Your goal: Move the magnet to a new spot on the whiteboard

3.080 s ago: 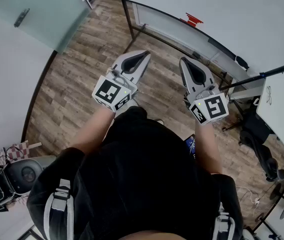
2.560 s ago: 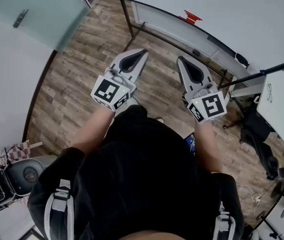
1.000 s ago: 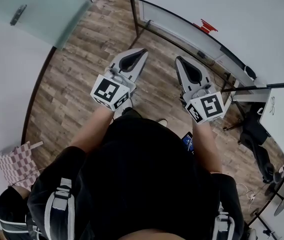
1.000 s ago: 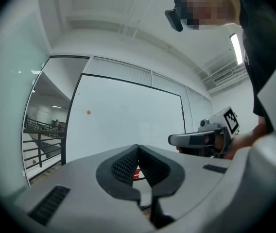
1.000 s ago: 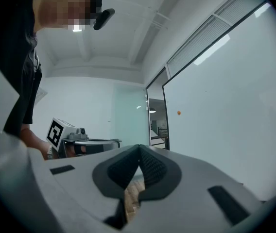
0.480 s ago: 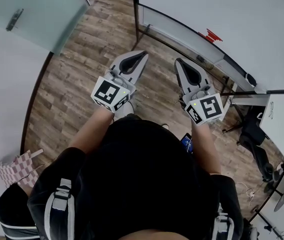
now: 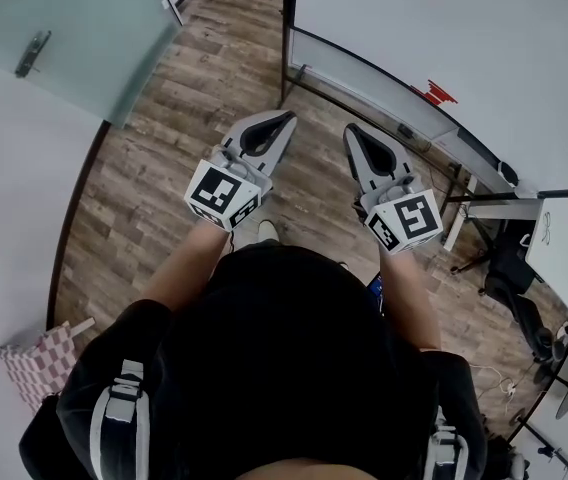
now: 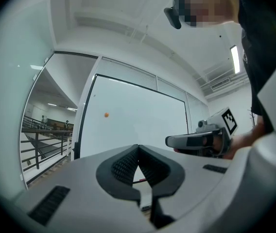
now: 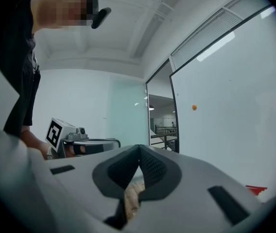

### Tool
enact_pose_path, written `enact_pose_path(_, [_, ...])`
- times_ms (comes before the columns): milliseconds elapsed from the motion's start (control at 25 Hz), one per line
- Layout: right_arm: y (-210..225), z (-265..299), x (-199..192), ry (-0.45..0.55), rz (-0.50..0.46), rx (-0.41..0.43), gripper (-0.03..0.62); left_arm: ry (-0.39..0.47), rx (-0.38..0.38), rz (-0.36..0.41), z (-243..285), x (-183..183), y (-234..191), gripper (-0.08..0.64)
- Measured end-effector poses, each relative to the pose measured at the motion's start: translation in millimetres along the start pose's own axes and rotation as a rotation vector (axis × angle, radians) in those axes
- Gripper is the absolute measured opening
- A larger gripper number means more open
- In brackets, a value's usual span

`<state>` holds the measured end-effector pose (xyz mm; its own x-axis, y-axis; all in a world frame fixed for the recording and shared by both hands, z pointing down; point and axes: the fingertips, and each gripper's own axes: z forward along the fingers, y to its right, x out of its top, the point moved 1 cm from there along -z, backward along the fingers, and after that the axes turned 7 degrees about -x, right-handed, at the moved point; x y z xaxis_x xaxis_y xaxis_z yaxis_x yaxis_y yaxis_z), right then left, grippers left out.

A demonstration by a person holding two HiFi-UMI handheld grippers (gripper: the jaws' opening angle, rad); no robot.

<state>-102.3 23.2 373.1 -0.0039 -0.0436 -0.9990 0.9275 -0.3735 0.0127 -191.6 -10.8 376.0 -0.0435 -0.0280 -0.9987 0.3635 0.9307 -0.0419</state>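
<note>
The whiteboard stands ahead on a black frame. A small orange magnet sticks high on it, left of centre in the left gripper view; in the right gripper view the magnet shows to the upper right. The head view does not show it. My left gripper and right gripper are held level, side by side, some way short of the board. The left gripper is shut with nothing between its pads, and so is the right gripper.
A red object lies on the board's tray. A frosted glass door is at the left, and a railing shows beyond the glass. A white desk and a dark chair stand to the right. A checked bag sits on the floor behind.
The person has walked toward the whiteboard, carrying both shut grippers forward together. The board's left post has slid rightward in the head view, and the dark machine at lower left has left the picture.
</note>
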Motion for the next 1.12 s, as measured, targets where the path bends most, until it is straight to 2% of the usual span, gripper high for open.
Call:
enact_pose_path(280, [-27.3,35.8,-2.3,0.000,0.017,-0.007,0.000,-0.003,-0.025,0.003,-22.2,2.3,-31.6,0.003])
enact_pose_path(560, [-46.8,59.6,-7.6,-0.011,0.025,-0.001,0.000,-0.018,-0.010,-0.003,-43.3,-0.9,-60.1,0.003])
enact_pose_path(840, [-38.4,78.1,-10.7,-0.015,0.045,0.007,0.000,-0.031,0.005,-0.006,-40.3,-4.3,-76.0,0.003])
enact_pose_path(1120, [-27.6,102.3,-12.8,0.004,0.053,0.055,0.000,-0.043,0.034,0.004,-28.6,-6.7,-93.2,0.003])
